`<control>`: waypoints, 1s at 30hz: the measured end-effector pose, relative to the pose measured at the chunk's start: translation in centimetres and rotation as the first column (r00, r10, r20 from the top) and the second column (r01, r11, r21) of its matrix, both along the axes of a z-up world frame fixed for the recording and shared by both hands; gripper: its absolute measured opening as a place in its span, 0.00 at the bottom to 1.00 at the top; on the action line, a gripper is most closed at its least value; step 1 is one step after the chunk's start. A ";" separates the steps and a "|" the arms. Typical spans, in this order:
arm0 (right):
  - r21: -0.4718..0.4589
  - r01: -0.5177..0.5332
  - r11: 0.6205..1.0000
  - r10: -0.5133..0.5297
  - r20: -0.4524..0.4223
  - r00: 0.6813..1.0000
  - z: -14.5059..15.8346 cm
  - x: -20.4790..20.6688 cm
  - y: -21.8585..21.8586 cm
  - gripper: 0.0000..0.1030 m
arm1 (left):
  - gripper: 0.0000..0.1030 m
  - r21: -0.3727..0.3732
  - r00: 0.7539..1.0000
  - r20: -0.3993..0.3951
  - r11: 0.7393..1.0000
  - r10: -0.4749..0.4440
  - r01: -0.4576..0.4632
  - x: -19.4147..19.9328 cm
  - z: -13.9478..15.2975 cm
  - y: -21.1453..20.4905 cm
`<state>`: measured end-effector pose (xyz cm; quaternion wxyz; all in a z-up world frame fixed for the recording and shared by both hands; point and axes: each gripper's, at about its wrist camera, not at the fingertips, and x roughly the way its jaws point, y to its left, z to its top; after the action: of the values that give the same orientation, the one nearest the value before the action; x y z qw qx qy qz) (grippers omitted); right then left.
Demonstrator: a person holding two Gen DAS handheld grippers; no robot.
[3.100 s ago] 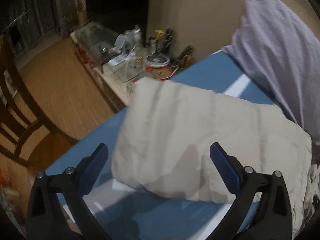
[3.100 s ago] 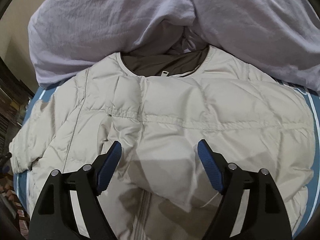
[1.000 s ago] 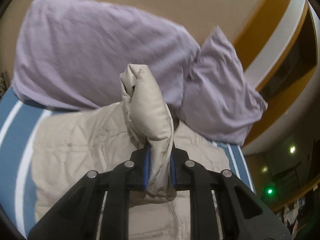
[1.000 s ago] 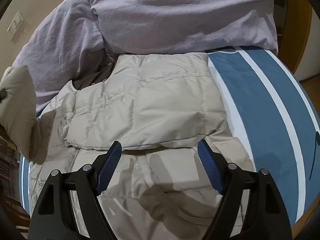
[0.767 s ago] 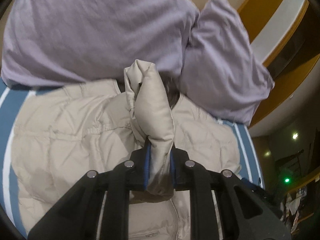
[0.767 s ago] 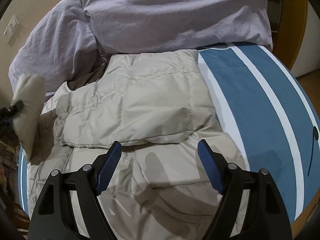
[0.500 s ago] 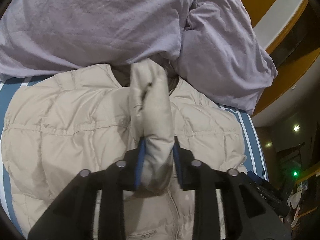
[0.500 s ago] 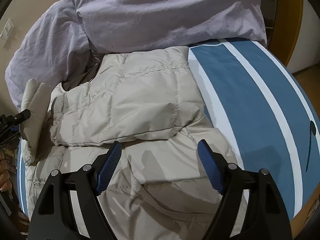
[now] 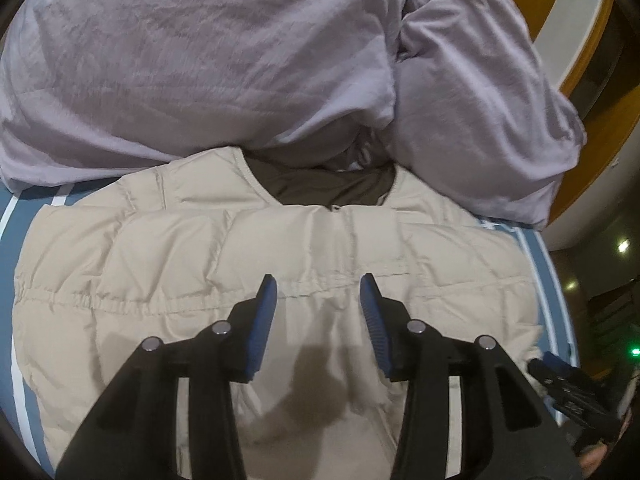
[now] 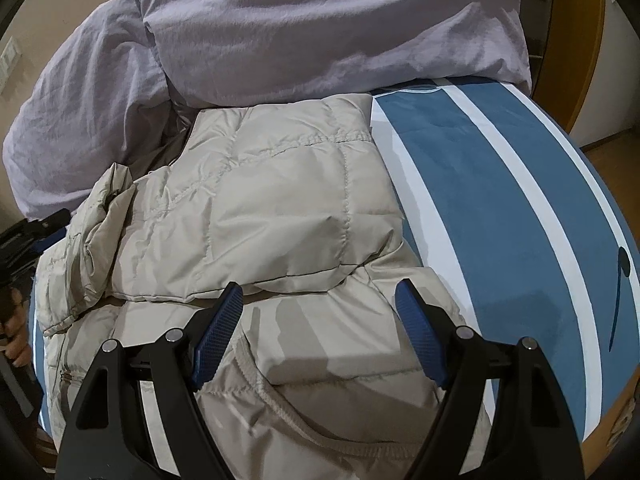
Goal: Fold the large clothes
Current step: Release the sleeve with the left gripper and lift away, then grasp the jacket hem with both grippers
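Observation:
A beige puffer jacket (image 9: 168, 264) lies front up on the bed, its brown-lined collar (image 9: 328, 184) toward the pillows. My left gripper (image 9: 318, 284) hovers over the chest; its jaws are opening and nothing is between them. The left sleeve (image 10: 100, 220) lies crumpled on the jacket's left side, close to the left gripper (image 10: 36, 232). The other sleeve (image 10: 280, 200) is folded flat across the front. My right gripper (image 10: 319, 290) stands open over the jacket's lower part, holding nothing.
Two lilac pillows (image 9: 200, 60) (image 10: 328, 28) press against the collar end. The blue sheet with white stripes (image 10: 500, 200) lies bare to the right of the jacket. A wooden frame (image 9: 576, 40) stands behind. A hand (image 10: 16, 344) grips the left tool.
The left gripper came down over the jacket with the sleeve pinched, then its jaws parted and the sleeve dropped onto the jacket. The right gripper stayed open and nearly still.

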<state>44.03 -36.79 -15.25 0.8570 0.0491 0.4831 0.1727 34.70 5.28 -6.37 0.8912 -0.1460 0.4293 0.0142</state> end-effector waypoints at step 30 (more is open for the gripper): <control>0.007 -0.021 1.000 0.021 0.009 1.000 0.5 -2.5 -0.6 0.86 | 0.61 0.092 1.000 0.024 0.996 -0.012 0.010 -6.6 -0.6 0.2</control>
<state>41.54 -37.38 -14.78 0.8572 0.0463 0.4790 0.1834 28.06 5.44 -6.99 0.9022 -0.1028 0.4181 0.0272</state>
